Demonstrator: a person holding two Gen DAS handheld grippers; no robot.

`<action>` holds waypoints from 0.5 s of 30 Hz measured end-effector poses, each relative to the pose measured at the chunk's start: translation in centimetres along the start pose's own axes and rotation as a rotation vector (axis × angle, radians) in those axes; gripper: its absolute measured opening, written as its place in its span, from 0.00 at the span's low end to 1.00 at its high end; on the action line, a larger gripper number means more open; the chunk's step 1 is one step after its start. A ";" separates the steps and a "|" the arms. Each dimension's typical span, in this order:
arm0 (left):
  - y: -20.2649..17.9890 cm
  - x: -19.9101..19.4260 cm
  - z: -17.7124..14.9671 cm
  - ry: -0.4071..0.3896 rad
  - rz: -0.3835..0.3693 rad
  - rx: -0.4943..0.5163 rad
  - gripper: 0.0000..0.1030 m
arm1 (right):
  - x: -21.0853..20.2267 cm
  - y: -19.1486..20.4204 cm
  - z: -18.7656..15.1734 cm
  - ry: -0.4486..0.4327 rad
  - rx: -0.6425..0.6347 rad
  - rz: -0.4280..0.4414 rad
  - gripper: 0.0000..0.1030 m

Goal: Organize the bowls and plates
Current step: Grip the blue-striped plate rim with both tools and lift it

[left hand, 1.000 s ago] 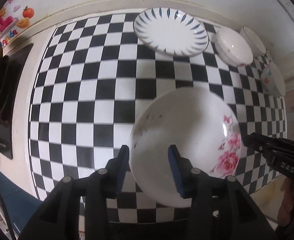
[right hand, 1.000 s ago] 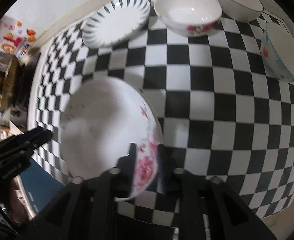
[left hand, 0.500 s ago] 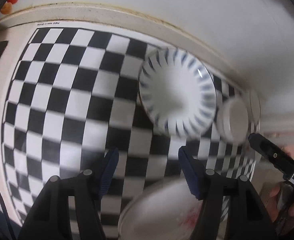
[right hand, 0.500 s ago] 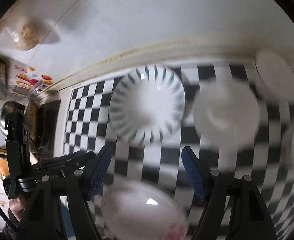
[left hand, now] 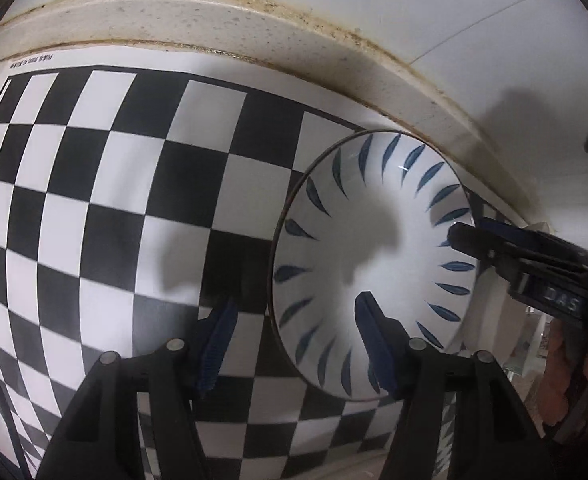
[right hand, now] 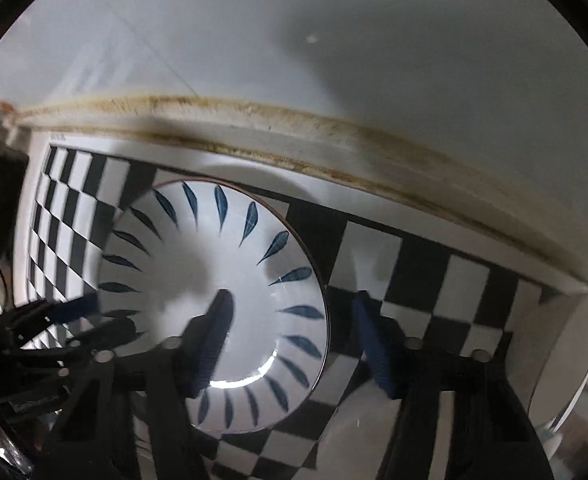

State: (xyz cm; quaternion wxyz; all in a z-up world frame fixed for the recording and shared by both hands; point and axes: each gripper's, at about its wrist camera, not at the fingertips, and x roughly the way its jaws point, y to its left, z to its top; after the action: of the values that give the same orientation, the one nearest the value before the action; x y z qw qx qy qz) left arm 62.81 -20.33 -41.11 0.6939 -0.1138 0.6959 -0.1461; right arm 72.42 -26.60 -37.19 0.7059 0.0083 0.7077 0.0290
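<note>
A white plate with blue leaf marks (left hand: 373, 256) lies on the checkered mat near the back ledge; it also shows in the right wrist view (right hand: 214, 300). My left gripper (left hand: 294, 344) is open, its jaws straddling the plate's left rim, one finger over the plate and one over the mat. My right gripper (right hand: 290, 336) is open and straddles the plate's right rim. In the left wrist view the right gripper (left hand: 505, 248) reaches over the plate's right edge. In the right wrist view the left gripper (right hand: 70, 316) sits at the plate's left edge.
The black and white checkered mat (left hand: 94, 208) covers the counter. A stained white ledge (left hand: 254, 20) and the wall run close behind the plate. A pale bowl rim (right hand: 565, 360) shows at the far right of the right wrist view.
Both grippers have let go of the flowered plate, which is out of view now. They moved forward to the blue-leaf plate and now flank its two rims.
</note>
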 end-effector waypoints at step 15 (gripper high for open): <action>-1.1 0.2 1.1 -0.022 0.096 0.033 0.22 | 1.5 -1.8 -1.5 0.026 0.000 0.094 0.21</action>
State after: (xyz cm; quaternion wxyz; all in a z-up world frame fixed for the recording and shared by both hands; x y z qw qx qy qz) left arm 63.87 -21.50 -40.83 0.7096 -0.0703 0.6902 -0.1228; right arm 70.92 -28.32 -38.80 0.6945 0.0411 0.7157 0.0621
